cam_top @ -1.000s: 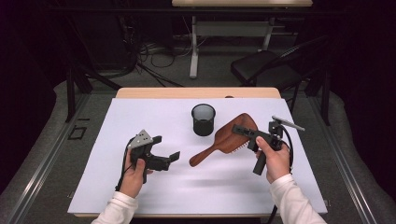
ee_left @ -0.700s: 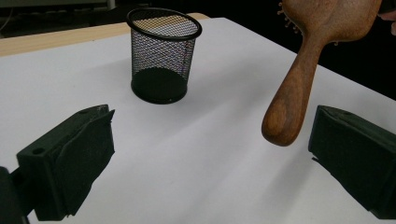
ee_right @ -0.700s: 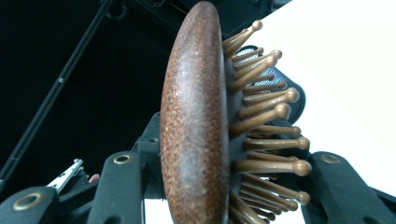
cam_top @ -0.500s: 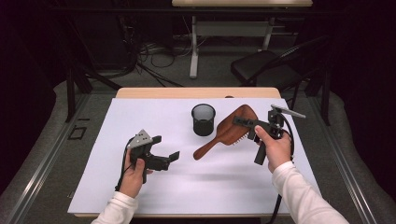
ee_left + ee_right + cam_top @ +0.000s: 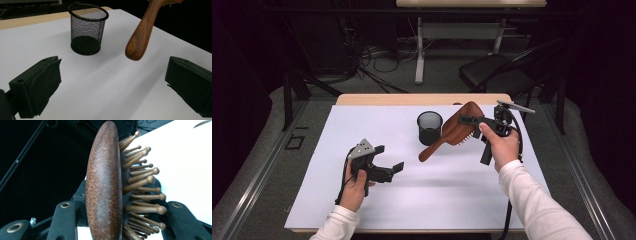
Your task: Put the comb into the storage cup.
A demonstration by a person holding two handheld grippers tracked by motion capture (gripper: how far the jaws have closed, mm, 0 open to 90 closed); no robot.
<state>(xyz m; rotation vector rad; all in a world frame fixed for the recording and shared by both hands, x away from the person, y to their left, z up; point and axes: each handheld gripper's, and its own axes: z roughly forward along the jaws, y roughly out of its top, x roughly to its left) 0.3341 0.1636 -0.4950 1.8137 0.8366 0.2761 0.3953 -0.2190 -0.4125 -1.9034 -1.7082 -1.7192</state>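
Mesh cup (image 5: 429,128) blocks mid-table — sheet (image 5: 362,125) around it open.

Hairbrush (image 5: 452,134) right of mesh cup (image 5: 429,127), cup on table (image 5: 337,130)

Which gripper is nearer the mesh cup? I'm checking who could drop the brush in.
Right. The right gripper, shut on the wooden hairbrush, is just beside the mesh cup; the left gripper sits open, farther off toward the person.

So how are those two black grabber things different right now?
The right gripper is shut on the wooden hairbrush, lifted off the table; the left gripper stands open and holds nothing. The right sits raised near the mesh cup; the left hangs low over the white tabletop. Both are hand-held.
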